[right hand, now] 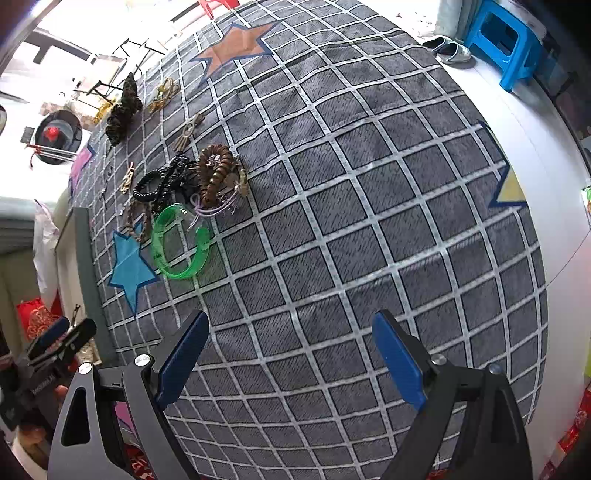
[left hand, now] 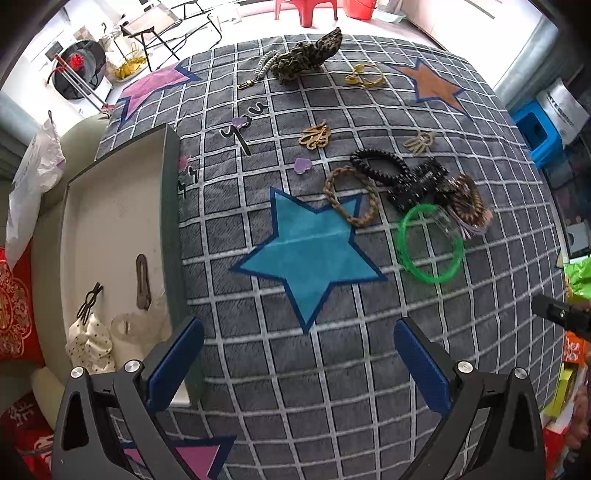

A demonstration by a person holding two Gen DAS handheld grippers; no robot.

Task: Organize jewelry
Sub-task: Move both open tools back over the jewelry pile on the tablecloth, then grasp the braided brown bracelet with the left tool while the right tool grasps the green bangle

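Jewelry lies on a grey checked cloth (left hand: 332,369): a green bangle (left hand: 430,243), a braided brown bracelet (left hand: 351,195), a black claw clip with coil tie (left hand: 402,177), gold clips (left hand: 314,136), purple hearts (left hand: 303,165), a leopard scrunchie (left hand: 306,55). A white tray (left hand: 110,229) at the left holds a hair clip (left hand: 143,282) and a dotted scrunchie (left hand: 90,341). My left gripper (left hand: 299,354) is open and empty beside the tray. My right gripper (right hand: 291,347) is open and empty over bare cloth, right of the green bangle (right hand: 181,245).
A blue stool (right hand: 506,40) and slippers (right hand: 452,50) stand beyond the cloth's far right. A red stool (left hand: 306,9) and folding chair (left hand: 162,29) stand at the back. Red cushions (left hand: 14,314) lie left of the tray.
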